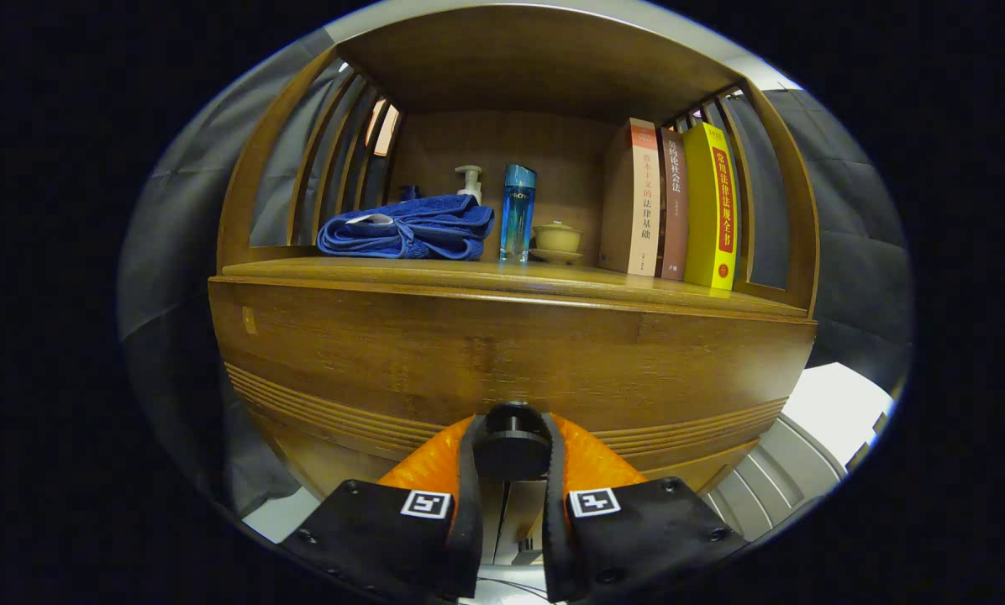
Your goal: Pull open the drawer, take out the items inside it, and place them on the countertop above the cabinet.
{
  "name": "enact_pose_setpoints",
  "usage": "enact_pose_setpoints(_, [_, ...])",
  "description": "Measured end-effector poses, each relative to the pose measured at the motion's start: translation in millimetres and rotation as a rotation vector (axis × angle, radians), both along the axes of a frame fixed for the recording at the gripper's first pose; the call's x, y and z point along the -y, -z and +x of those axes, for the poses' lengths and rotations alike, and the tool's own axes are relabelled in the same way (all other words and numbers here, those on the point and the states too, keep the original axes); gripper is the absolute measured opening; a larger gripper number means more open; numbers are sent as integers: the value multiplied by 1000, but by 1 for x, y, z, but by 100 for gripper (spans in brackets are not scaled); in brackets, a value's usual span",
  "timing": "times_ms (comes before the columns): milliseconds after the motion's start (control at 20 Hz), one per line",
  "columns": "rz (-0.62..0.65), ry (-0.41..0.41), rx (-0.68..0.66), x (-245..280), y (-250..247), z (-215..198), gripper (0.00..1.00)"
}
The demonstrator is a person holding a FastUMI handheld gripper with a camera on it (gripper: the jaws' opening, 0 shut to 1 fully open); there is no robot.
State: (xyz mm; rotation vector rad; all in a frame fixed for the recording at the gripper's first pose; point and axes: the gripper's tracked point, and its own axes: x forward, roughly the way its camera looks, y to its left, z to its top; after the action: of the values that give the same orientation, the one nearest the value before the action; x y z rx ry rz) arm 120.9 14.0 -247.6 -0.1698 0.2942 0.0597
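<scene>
**Fingers on the drawer knob**

While the drawer (502, 353) sits flush in the cabinet, contents hidden, the gripper (511, 454) fingers are nearly closed, pinching its dark round knob (511, 441). Up on the bench: folded blue towel (406, 228) near the left edge, blue bottle (518, 212), lidded cup (557, 237), books (675, 206) at right.

Wooden drawer (502, 353): wide brown front w/ grooved lines along its lower edge, looks shut, flush w/ the cabinet. Round dark knob (512, 439) at front centre, sitting between the tongs' (511, 449) two fingers, which close against its sides. Countertop (435, 273) right above the drawer.
</scene>
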Motion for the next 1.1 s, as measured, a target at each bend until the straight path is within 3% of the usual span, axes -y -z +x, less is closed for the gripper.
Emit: enact_pose_setpoints(1100, [54, 11, -39, 2, -26, -103, 37])
